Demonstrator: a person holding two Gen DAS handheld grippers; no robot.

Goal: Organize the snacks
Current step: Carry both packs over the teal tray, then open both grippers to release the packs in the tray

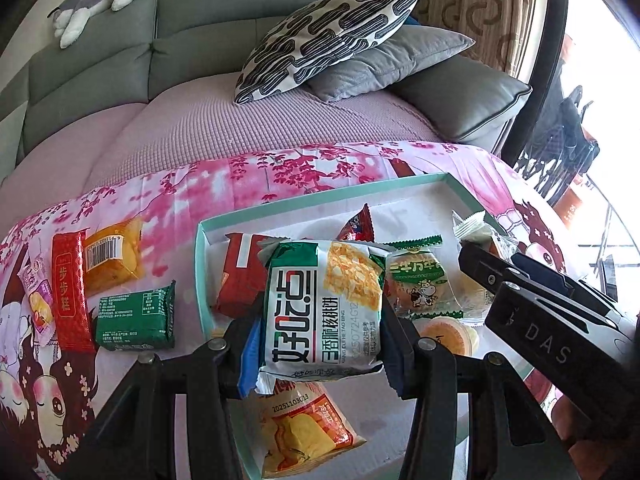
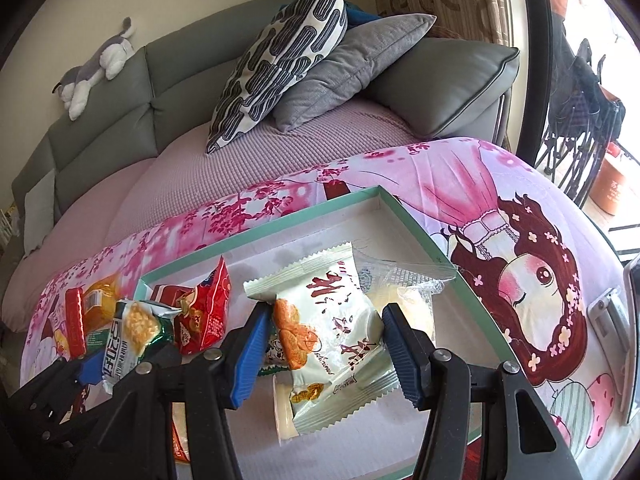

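Observation:
My left gripper [image 1: 320, 344] is shut on a white and green walnut cookie packet [image 1: 320, 308], held just above the teal-rimmed tray [image 1: 320, 199]. My right gripper [image 2: 326, 344] is shut on a pale green packet with orange biscuits printed on it [image 2: 336, 340], over the right half of the tray [image 2: 416, 228]. The right gripper's black body [image 1: 520, 292] reaches in from the right of the left wrist view. The walnut packet [image 2: 132, 332] also shows at the left of the right wrist view.
In the tray lie a red packet [image 1: 236, 276], a cow-print packet [image 1: 420, 284], a jelly cup [image 1: 448, 334] and an orange packet [image 1: 304, 428]. Left of it on the pink cloth are a red bar [image 1: 70, 292], an orange packet [image 1: 114, 256] and a green packet [image 1: 136, 316]. A sofa with cushions [image 1: 332, 36] stands behind.

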